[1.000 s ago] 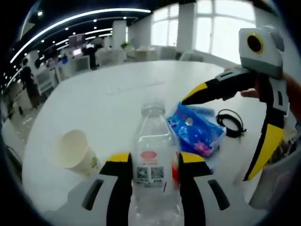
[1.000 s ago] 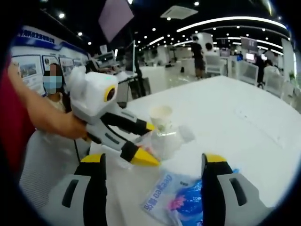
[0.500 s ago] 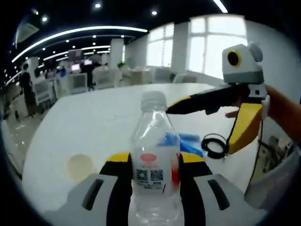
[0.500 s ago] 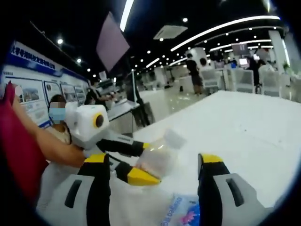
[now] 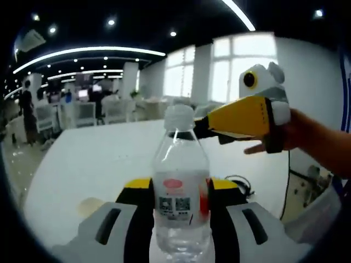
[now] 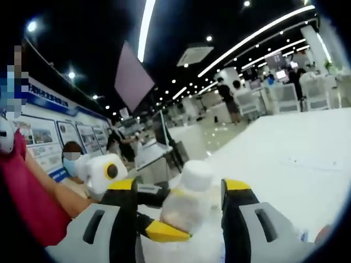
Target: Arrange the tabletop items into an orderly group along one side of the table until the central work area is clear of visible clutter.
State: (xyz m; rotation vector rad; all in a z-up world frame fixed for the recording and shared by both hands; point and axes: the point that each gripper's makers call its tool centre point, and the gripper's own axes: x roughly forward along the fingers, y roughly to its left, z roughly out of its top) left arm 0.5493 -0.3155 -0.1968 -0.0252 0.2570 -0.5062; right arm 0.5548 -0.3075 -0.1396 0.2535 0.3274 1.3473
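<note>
My left claw (image 5: 180, 205) is clamped on the bottle (image 5: 180, 186), jaws pressed to either side of its labelled middle, and I hold it upright, long axis standing straight up from the jaws, lifted off the desk (image 5: 104, 159). So the bottle sits right in this claw, cap (image 5: 179, 116) topmost. My right claw (image 6: 176, 200) stands wide and grips nothing; in the right gripper view the bottle's cap and shoulder (image 6: 189, 194) lie between its open jaws, seemingly a little beyond their tips, so the bottle is dead ahead of it. In the left gripper view that right claw (image 5: 238, 118) comes in from the right, its yellow jaw level with the bottle's neck and just beside it; I cannot tell whether it touches. Lower left on the desk a pale cup (image 5: 93, 205) shows dimly; right of the bottle lies a dark cable (image 5: 241, 183). I judge the left claw is the one to carry the bottle to the desk's side.
</note>
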